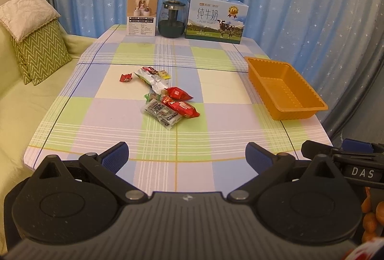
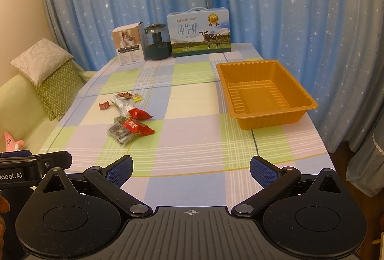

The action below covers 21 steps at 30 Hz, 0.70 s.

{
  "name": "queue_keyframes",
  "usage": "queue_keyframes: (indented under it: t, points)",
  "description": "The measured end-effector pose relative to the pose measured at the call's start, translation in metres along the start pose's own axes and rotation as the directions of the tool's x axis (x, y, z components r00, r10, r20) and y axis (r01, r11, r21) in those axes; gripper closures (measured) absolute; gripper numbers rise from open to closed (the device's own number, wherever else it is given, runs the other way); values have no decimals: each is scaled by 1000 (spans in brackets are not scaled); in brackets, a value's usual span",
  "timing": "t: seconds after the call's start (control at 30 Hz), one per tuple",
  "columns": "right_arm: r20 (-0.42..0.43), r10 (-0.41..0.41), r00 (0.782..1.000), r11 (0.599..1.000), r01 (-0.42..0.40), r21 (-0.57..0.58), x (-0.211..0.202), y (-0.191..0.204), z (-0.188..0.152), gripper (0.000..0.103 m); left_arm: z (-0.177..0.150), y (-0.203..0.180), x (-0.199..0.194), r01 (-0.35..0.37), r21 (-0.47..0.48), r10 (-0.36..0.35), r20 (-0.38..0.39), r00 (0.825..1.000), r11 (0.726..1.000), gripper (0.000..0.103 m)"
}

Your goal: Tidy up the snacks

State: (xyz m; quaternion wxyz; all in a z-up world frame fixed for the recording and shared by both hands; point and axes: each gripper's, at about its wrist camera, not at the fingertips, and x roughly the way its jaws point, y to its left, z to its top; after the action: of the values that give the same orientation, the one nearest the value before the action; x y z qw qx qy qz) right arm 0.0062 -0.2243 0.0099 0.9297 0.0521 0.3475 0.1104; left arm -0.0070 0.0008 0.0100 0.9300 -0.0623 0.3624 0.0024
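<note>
My left gripper (image 1: 187,155) hangs over the near edge of the table with its jaws spread wide and nothing between them. My right gripper (image 2: 191,168) sits beside it in the same condition: wide apart, empty. I judge both are held back and low so that each camera takes in the whole work area before I commit to a first pick.

The snacks (image 1: 165,98) lie in a loose cluster left of the table's middle, on the checked tablecloth (image 1: 216,121). Nearest me, a grey printed packet (image 1: 160,113) lies partly under a red packet (image 1: 183,109); a second red packet (image 1: 178,93) and a silver wrapper (image 1: 151,80) follow behind, overlapping. A small red sweet (image 1: 126,77) and a small yellow one (image 1: 164,74) lie apart at the far end. None is in the container yet, so the task stands at its start.

The orange tray (image 2: 309,101) stands empty near the right edge, well apart from the cluster, its open mouth up and ready to receive. Its place on the right suits my right gripper for the drop; the pile suits the left.

Along the far edge stand a white carton (image 1: 142,15), a dark jar (image 1: 171,20) and a milk box (image 1: 216,17), clear of the working path. Cushions (image 1: 36,29) rest on the sofa to the left.
</note>
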Motion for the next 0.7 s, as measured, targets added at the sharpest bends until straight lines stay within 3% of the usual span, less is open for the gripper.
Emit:
queue_keyframes:
  t: [0.7]
  points:
    - [1,2,1000,1000,-2,1,-1,0,-1,0,2,1,-1,-1,-4,1,-2,1000,1000,0]
